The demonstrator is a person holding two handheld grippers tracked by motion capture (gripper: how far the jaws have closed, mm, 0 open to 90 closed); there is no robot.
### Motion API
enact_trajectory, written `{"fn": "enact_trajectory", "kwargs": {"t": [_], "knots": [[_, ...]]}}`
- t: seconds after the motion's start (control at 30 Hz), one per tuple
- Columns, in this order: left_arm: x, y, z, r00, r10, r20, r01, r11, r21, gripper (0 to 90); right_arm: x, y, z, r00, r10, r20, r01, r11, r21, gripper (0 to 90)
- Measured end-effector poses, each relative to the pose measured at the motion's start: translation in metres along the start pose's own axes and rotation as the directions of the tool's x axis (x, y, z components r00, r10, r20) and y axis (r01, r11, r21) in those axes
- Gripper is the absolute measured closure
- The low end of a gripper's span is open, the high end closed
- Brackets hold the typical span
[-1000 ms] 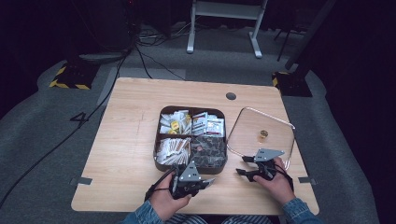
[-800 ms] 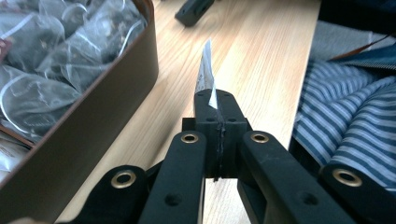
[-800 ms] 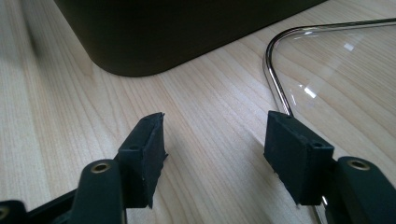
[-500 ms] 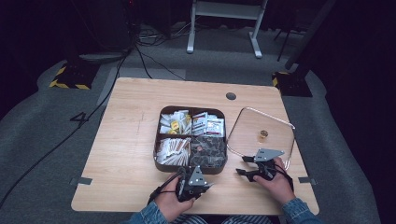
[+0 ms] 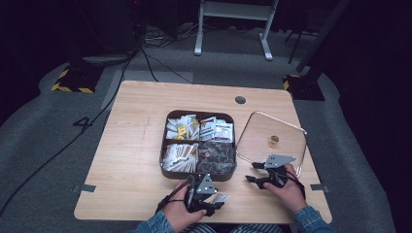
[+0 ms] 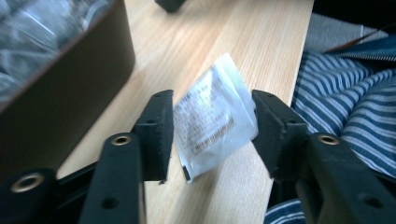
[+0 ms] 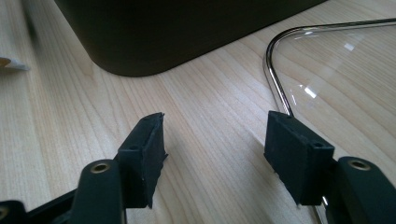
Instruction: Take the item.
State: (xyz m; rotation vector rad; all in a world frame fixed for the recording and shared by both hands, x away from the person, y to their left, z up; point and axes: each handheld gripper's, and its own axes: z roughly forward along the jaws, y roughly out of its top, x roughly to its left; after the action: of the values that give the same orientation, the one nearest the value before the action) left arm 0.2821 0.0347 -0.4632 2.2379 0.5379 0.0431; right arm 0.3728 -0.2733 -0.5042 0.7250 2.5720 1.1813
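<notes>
Wooden table (image 5: 131,145) in the high view carries a dark divided tray (image 5: 198,172) of sachets, a glass lid (image 5: 252,141) lying just right of it, and both grippers near the front edge. Along the left gripper (image 6: 212,119), a white printed sachet (image 6: 212,116) sits between parted jaws, above the wood beside the tray wall. Along the right gripper (image 7: 215,140), jaws stand wide and empty, next to the lid's metal rim.

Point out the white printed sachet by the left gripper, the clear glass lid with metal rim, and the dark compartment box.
White printed sachet (image 6: 212,119), left gripper view, printed face.
Clear glass lid with metal rim (image 5: 257,138), high view, bare pane.
Dark compartment box (image 5: 162,145), high view, left wall.
</notes>
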Motion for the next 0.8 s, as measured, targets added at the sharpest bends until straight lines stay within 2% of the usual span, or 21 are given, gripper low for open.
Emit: {"fn": "enact_trajectory", "kwargs": {"t": [0.13, 0.23, 0.37, 0.63, 0.8], "knots": [[0.003, 0.001, -0.005, 1.0, -0.007, 0.0, 0.007, 0.9994, -0.035, 46.4, 0.0, 0.0, 0.0, 1.0, 0.001, 0.0, -0.001, 1.0, 0.0, 38.5], [0.006, 0.004, -0.013, 0.9998, -0.018, 0.008, 0.018, 0.9967, -0.079, 44.7, 0.0, 0.0, 0.0, 1.0, 0.0, 0.0, 0.0, 1.0, 0.0, 38.5], [0.005, 0.007, -0.021, 0.9999, -0.011, 0.012, 0.012, 0.9937, -0.111, 42.6, 0.0, 0.0, 0.0, 1.0, 0.002, -0.001, -0.002, 1.0, -0.001, 38.5], [0.011, 0.009, -0.035, 0.9981, -0.033, -0.053, 0.025, 0.9897, -0.141, 39.4, 0.0, 0.0, 0.0, 1.0, 0.001, 0.0, -0.001, 1.0, 0.0, 38.5], [0.014, 0.008, -0.044, 0.9938, -0.049, -0.1, 0.033, 0.986, -0.164, 38.1, 0.0, 0.0, 0.0, 1.0, 0.002, -0.001, -0.002, 1.0, -0.002, 38.5]]}}
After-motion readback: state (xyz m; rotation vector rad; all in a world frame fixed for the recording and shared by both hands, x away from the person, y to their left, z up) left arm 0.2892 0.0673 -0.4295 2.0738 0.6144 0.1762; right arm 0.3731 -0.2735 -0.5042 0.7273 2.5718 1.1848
